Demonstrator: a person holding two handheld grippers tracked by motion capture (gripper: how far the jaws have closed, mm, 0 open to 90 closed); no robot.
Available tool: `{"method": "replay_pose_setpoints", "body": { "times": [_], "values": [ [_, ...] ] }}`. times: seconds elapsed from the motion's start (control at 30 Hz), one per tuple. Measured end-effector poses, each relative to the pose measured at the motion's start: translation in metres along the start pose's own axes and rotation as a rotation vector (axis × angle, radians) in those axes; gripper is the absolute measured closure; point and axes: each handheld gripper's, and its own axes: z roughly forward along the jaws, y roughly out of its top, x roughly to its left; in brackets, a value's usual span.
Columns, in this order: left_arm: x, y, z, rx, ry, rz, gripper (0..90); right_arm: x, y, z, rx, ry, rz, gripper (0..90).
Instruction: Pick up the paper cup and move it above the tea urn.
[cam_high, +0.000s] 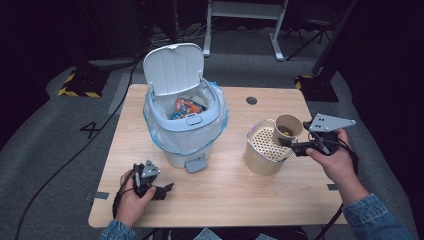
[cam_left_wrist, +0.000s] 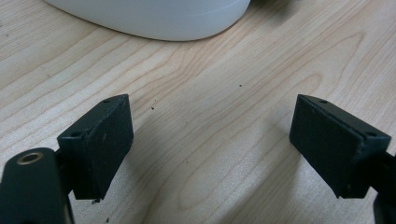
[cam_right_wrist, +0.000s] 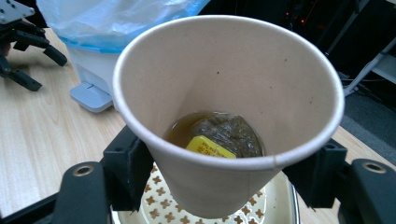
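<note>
A tan paper cup (cam_high: 287, 128) hangs tilted over a round beige container with a perforated strainer lid (cam_high: 264, 146). My right gripper (cam_high: 286, 142) is shut on the cup. In the right gripper view the cup (cam_right_wrist: 224, 70) holds brown liquid, a soaked tea bag (cam_right_wrist: 226, 130) and a yellow tag (cam_right_wrist: 208, 147), and the black pads press on both sides of its wall. My left gripper (cam_high: 166, 190) rests on the table near the front left, open. In its own view the left gripper (cam_left_wrist: 210, 144) has bare wood between its jaws.
A white pedal bin (cam_high: 185, 120) with its lid up and a blue liner stands mid-table, with colourful wrappers inside. Its base (cam_left_wrist: 154, 18) lies just beyond the left jaws. The wooden table (cam_high: 225, 195) has a dark grommet hole (cam_high: 251, 100) at the back.
</note>
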Motion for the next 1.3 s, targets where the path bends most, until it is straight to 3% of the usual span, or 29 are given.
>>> {"method": "replay_pose_setpoints", "body": {
  "times": [0.27, 0.7, 0.83, 1.03, 1.07, 1.3],
  "values": [
    [0.000, 0.000, 0.000, 0.000, 0.001, 0.003, 13.9, -0.010, -0.003, 0.004, 0.023, -0.037, -0.017, 32.0],
    [0.000, 0.000, 0.000, 0.002, 0.004, 0.004, 14.1, -0.013, -0.004, 0.005, 0.068, -0.134, -0.187, 32.5],
    [0.000, 0.000, 0.000, 0.000, 0.005, 0.005, 14.2, -0.010, -0.003, 0.007, 0.100, -0.183, -0.307, 32.5],
    [0.000, 0.000, 0.000, 0.002, 0.005, 0.005, 14.2, -0.007, -0.002, 0.008, 0.137, -0.222, -0.412, 32.6],
    [0.000, 0.000, 0.000, 0.002, 0.005, 0.005, 14.2, -0.007, -0.002, 0.008, 0.137, -0.222, -0.412, 32.6],
    [0.000, 0.000, -0.001, 0.002, 0.004, 0.004, 14.2, 0.005, 0.001, 0.013, 0.231, -0.334, -0.679, 32.7]
  ]
}}
